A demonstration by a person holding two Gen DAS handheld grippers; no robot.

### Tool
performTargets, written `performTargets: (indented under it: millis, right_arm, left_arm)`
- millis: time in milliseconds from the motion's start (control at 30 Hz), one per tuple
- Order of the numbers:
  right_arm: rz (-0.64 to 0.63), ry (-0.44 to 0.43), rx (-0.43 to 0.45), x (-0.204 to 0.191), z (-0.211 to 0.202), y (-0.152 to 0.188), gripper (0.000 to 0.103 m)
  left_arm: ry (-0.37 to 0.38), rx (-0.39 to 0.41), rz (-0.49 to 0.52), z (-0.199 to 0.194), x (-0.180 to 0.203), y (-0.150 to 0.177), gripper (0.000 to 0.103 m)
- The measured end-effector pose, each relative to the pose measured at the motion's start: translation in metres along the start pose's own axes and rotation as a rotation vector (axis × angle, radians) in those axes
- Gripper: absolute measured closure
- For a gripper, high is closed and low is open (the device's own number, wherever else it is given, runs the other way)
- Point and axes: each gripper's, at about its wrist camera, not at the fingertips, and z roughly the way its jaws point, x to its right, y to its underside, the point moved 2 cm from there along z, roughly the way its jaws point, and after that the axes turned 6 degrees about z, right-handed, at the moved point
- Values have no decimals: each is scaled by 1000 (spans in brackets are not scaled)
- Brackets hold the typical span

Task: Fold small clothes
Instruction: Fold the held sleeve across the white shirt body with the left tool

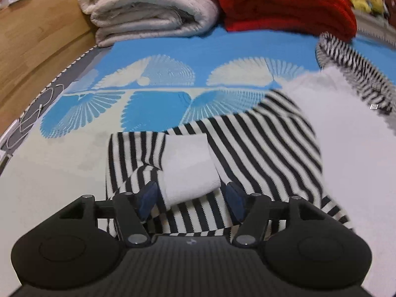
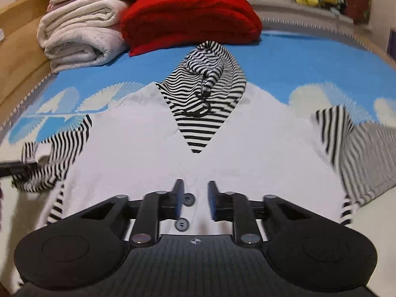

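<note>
Left hand-held gripper (image 1: 190,201) open astride white cuff (image 1: 189,165) of striped sleeve (image 1: 247,148), sleeve running far-right toward garment (image 2: 153,153) flat on bed (image 2: 284,57); right hand-held gripper (image 2: 195,204) narrowly parted, empty, over buttons (image 2: 188,199).

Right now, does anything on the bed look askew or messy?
Yes. The white garment's striped left sleeve lies crumpled with its white cuff folded back, and the striped hood is bunched in wrinkles rather than flat.

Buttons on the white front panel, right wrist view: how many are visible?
2: upper button beside the right claw's left finger; lower button below it. Others may be hidden under the claw.
</note>
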Motion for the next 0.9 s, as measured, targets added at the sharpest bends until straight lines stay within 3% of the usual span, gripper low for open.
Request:
performTargets:
  millis: [100,133,200,233,367,400,500,600,700,800,833,900]
  right_arm:
    - [-3,-7,-20,-6,12,2,87]
    - [-3,-14,-23,-6,14,4,87]
    - [-5,-23,-38,-6,19,7,87]
    - [-3,-27,-41,-6,21,8,87]
    - [40,-70,-53,-3,29,12,87]
    - [65,-95,-53,-2,30,12,87]
    - [132,-158,-38,-1,30,8,87]
    - [211,-236,-15,2,27,2,87]
    - [328,-290,11,14,25,-4,86]
    - [458,-292,28,36,27,-6,86]
    - [498,-283,31,44,28,-6,85]
    - [550,-252,18,57,35,-5,83]
  left_arm:
    - [-35,-10,38,9,5,0,36]
    - [-42,-19,36,12,5,0,41]
    - [-44,-35,13,15,1,-2,73]
    - [-35,-42,-6,16,-2,-4,96]
    - [-30,12,-145,-10,-13,-23,97]
    - [0,35,-194,-20,-14,-29,97]
    - [204,94,-370,-50,-4,-47,97]
    - [498,123,-476,-74,33,-61,97]
    - [748,109,-498,-90,90,-72,97]
    - [975,-19,-416,-91,154,-80,92]
    - [973,-32,-390,-92,163,-81,91]
    - [901,-1,-368,-93,164,-85,91]
